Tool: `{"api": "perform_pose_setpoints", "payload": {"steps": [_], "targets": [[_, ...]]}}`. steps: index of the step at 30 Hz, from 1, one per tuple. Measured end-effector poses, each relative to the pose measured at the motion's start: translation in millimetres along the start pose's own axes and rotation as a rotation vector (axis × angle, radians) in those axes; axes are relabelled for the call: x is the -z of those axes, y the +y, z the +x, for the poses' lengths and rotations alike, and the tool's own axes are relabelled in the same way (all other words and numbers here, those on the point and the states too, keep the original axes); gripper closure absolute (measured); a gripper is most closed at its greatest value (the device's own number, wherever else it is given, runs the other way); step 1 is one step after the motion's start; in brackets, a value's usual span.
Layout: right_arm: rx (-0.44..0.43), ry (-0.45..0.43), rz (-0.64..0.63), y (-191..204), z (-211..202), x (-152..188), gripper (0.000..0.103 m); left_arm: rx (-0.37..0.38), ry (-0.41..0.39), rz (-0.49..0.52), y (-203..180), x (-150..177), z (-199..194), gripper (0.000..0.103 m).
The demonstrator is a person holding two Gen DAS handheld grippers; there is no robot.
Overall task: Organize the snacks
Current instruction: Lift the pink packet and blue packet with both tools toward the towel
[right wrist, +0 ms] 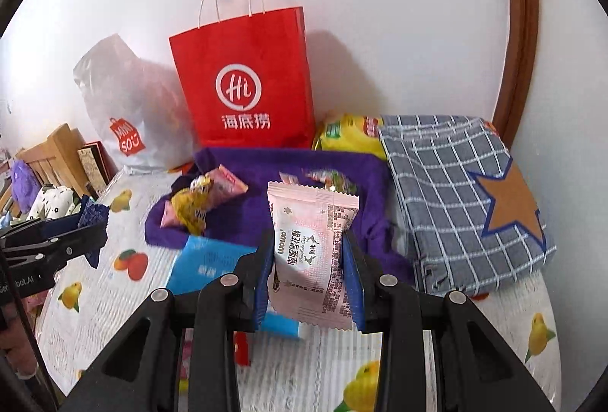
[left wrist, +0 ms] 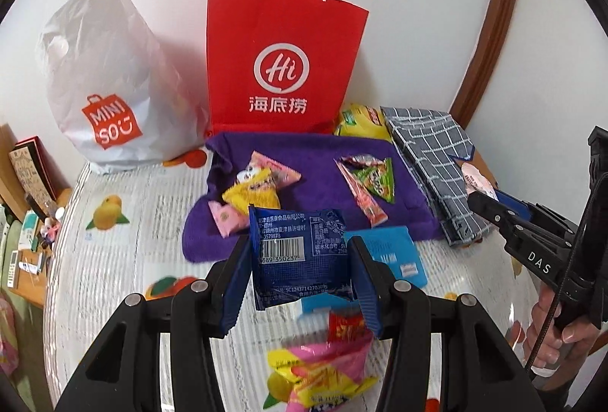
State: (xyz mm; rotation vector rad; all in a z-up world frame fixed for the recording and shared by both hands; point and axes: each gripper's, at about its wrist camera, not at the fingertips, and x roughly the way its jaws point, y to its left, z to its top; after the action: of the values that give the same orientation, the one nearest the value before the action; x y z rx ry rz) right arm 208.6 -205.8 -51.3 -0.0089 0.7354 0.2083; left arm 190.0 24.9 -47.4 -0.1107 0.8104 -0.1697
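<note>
Item: snack sorting, part done.

In hand. My left tongs (left wrist: pixel 300 260) pinch a dark blue packet (left wrist: pixel 300 252) across its sides, lifted clear of the table. My right tongs (right wrist: pixel 309 271) pinch a pale pink packet (right wrist: pixel 313 252) the same way.

Already sorted, as I judge it. The purple towel (left wrist: pixel 304 153) carries two groups: pink and yellow packets (left wrist: pixel 258 191) at its 9 o'clock side, green and pink triangular ones (left wrist: pixel 368 184) at 3 o'clock.

Left to do. Both held packets need a place; a light blue packet (left wrist: pixel 395 252) lies at the towel's near edge, and a loose pink and yellow heap (left wrist: pixel 323 366) lies at 6 o'clock under my left tongs.

Surface and room. Fruit-print table cover (left wrist: pixel 114 241). At 12 o'clock a red paper bag (left wrist: pixel 281 70) stands against a white wall; white plastic bag (left wrist: pixel 106 89) at 10 o'clock; yellow bag (right wrist: pixel 349 138) and folded checked cloth (right wrist: pixel 456 206) at 2 o'clock.
</note>
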Motion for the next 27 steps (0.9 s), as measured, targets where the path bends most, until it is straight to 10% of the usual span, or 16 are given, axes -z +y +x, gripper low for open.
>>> {"api": "perform_pose_setpoints", "payload": {"steps": [27], "targets": [[-0.04, -0.016, -0.028, 12, 89, -88, 0.069, -0.01, 0.007, -0.015, 19, -77, 71, 0.055]]}}
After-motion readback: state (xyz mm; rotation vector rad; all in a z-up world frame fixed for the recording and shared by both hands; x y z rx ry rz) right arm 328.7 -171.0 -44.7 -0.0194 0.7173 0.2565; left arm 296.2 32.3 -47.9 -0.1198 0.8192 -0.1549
